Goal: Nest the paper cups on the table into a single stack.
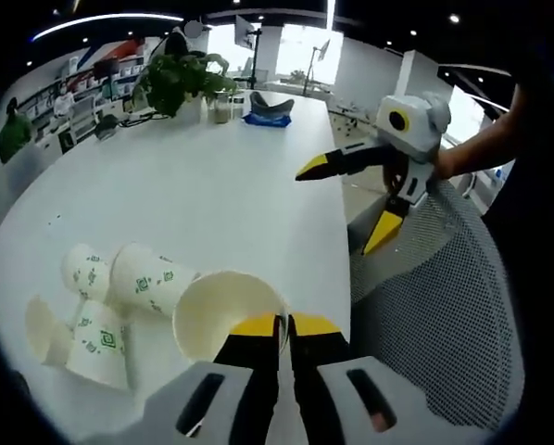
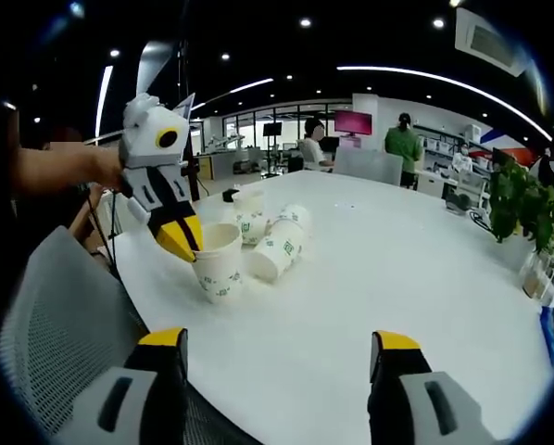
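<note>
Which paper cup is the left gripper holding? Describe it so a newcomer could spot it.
On the white table, near the edge by the mesh chair, sits a cluster of paper cups. The held cup stands nearest that edge, its rim pinched by the left gripper.

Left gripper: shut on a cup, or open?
Shut on the cup's rim. In the right gripper view the left gripper pinches the upright paper cup; its tips meet at the rim in its own view.

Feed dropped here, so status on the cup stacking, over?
Left gripper shut on rim of upright paper cup. Right gripper open, clear of table. Other cups loose, unstacked. Nothing blocking.
</note>
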`<state>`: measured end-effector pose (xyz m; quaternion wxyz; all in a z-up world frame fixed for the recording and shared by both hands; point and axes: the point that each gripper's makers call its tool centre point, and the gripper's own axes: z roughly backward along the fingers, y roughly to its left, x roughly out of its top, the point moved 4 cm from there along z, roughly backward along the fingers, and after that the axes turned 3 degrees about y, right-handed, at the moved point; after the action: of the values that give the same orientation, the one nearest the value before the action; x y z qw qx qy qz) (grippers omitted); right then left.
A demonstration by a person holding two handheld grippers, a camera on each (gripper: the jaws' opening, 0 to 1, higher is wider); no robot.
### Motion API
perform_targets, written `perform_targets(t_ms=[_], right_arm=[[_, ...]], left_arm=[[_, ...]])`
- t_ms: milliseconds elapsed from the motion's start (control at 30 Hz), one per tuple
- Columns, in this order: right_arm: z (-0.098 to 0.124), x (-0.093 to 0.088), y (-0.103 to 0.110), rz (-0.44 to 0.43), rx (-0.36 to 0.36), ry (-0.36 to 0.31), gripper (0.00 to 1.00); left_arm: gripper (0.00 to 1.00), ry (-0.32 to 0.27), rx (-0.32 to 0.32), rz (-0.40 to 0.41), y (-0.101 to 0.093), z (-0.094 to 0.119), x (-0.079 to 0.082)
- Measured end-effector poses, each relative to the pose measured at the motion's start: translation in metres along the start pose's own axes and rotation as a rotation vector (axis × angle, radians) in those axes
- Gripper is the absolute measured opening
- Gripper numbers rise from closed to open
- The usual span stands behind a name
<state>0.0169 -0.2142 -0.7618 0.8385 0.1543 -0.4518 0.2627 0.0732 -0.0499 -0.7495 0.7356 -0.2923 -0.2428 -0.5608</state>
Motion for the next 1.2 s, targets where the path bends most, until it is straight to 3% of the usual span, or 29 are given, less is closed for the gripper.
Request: perform_targets(t_ms=[300, 700, 900, 1200], right_arm=[[0.0, 0.0, 0.0, 0.0, -0.005, -0.002, 0.82], [0.0, 0.0, -0.001, -0.001, -0.003, -0.002, 0.82], [0.0, 0.001, 0.001, 0.0, -0.003, -0.001, 0.82], [0.0, 0.001, 0.0, -0.001, -0.004, 0.0, 0.82]], left_arm=[[0.06, -0.002, 0.008, -0.027, -0.001, 0.001, -0.001], [0.09, -0.065, 0.039, -0.019, 0.004, 0.021, 0.009], [0.1, -0.094, 0.093, 0.01, 0.02, 0.033, 0.006], [0.14, -0.203, 0.192, 0.122, 0.05, 0.053, 0.001]])
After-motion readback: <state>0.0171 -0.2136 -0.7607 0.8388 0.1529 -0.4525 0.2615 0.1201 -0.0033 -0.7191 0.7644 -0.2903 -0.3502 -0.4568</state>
